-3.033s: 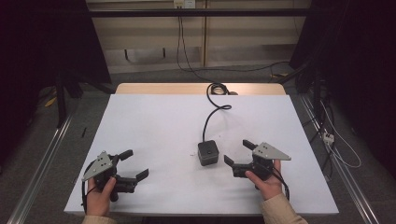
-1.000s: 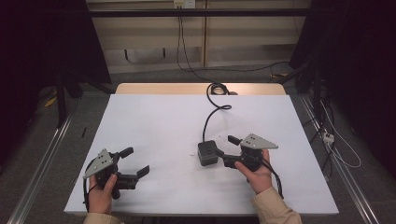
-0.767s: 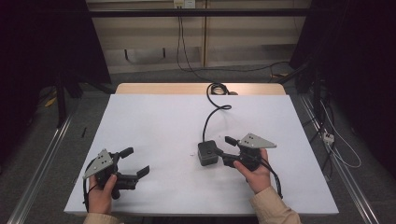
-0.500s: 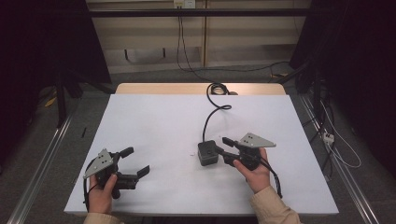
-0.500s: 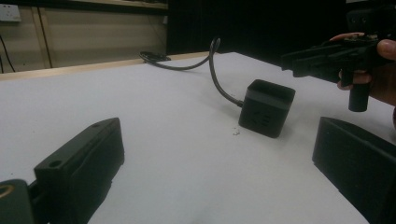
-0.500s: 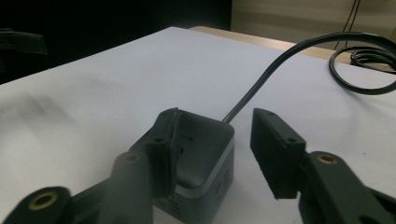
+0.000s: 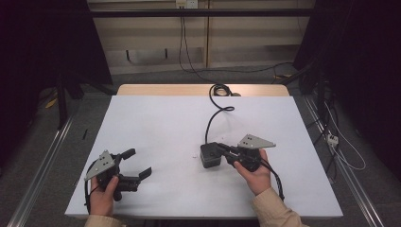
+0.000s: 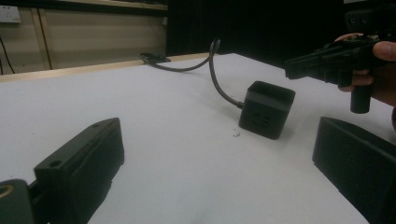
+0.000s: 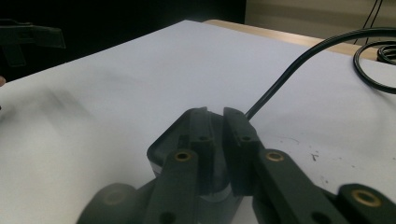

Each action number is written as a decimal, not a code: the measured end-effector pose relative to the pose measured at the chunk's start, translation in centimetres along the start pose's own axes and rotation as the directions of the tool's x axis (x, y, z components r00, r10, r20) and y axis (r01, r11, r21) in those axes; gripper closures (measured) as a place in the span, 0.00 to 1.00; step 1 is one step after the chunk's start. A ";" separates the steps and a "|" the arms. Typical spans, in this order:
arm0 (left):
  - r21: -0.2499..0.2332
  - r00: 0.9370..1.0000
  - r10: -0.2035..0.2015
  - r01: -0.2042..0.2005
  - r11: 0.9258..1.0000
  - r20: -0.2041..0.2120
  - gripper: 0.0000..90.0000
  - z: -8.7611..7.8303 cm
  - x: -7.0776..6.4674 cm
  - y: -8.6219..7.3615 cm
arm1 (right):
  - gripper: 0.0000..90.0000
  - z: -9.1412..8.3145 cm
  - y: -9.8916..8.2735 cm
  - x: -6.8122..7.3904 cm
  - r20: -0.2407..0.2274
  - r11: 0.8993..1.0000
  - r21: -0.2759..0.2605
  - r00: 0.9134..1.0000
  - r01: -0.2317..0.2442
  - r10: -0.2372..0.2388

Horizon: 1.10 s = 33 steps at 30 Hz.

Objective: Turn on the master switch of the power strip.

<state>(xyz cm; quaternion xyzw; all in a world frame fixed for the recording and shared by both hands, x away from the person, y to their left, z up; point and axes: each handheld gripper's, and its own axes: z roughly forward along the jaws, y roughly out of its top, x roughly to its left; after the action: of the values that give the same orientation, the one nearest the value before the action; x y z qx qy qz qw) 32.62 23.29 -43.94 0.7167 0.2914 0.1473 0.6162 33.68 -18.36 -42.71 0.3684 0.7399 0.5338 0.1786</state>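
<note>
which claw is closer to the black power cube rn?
Right. The right claw is at the black power cube, its jaws nearly together over the cube's top edge. The left claw sits open, well off to the cube's left, near the table's front edge.

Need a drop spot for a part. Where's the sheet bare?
Bare: whole far-left of the white sheet, beyond the left gripper, and the right edge. Crowded: centre, where the right gripper meets the black cube and its cable.

right gripper (image 7: 222,150) reached black cube (image 7: 210,156), fingers closed

R gripper (image 9: 215,122) nearly closed, over black box (image 9: 163,144)
</note>
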 end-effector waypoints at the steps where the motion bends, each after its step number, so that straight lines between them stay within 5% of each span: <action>1: -0.002 1.000 -0.002 0.002 1.000 -0.001 0.02 0.1 0.0 0.0 | 0.95 0.0 0.0 0.0 0.000 1.000 0.001 1.000 -0.002 0.002; 12: -0.003 1.000 0.002 -0.002 1.000 -0.001 0.02 0.2 -0.1 0.1 | 1.00 0.5 0.0 0.2 -0.019 1.000 0.015 1.000 -0.025 0.025; 33: 0.002 1.000 -0.001 0.001 1.000 -0.003 0.02 0.1 -0.2 -0.1 | 1.00 1.2 -0.2 0.8 -0.037 0.999 0.033 0.999 0.007 -0.006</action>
<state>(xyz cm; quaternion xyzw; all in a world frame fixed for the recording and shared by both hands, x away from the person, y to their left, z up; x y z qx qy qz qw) 32.49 23.13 -43.98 0.7169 0.2927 0.1475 0.6153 33.89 -17.03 -43.26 0.3589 0.7531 0.5276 0.1606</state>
